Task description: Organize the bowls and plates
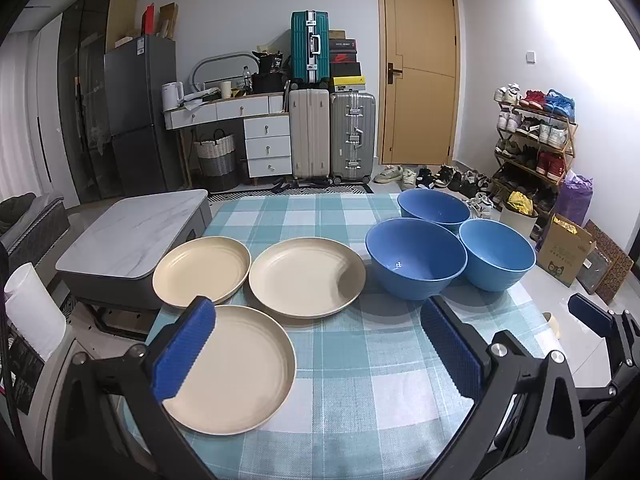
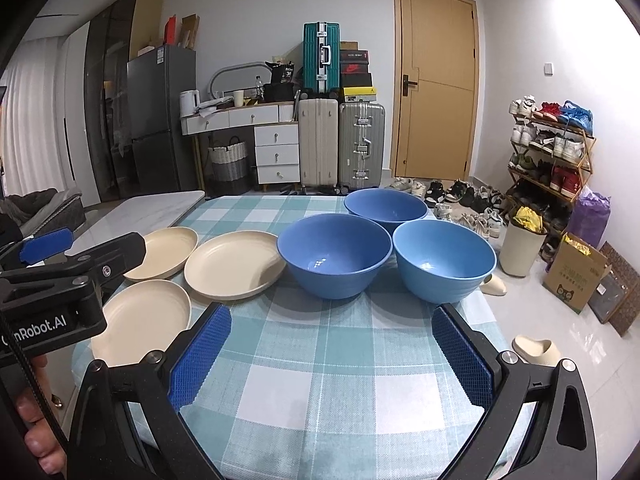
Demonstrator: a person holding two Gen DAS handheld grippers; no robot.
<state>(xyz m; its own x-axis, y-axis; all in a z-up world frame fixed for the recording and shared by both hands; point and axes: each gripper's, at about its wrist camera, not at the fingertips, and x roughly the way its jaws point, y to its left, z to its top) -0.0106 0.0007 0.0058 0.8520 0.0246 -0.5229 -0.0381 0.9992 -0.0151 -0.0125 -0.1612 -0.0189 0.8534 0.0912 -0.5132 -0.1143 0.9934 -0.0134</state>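
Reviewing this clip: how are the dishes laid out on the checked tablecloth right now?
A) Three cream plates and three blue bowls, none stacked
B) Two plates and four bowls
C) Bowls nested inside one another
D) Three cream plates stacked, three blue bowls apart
A: three cream plates lie singly and three blue bowls stand separately.

Around me, beyond my work: teal checked tablecloth [image 1: 360, 360]; marble-topped low table [image 1: 128, 236]; grey fridge [image 1: 140, 116]; white dresser [image 1: 256, 128] with woven basket [image 1: 215, 156] beneath; three suitcases, teal [image 1: 310, 46] stacked atop beige [image 1: 309, 132] and silver [image 1: 352, 136]; wooden door [image 1: 420, 72]; laden shoe rack [image 1: 536, 136]; cardboard box [image 1: 562, 254]; two beige slippers [image 2: 536, 350] on my floor.
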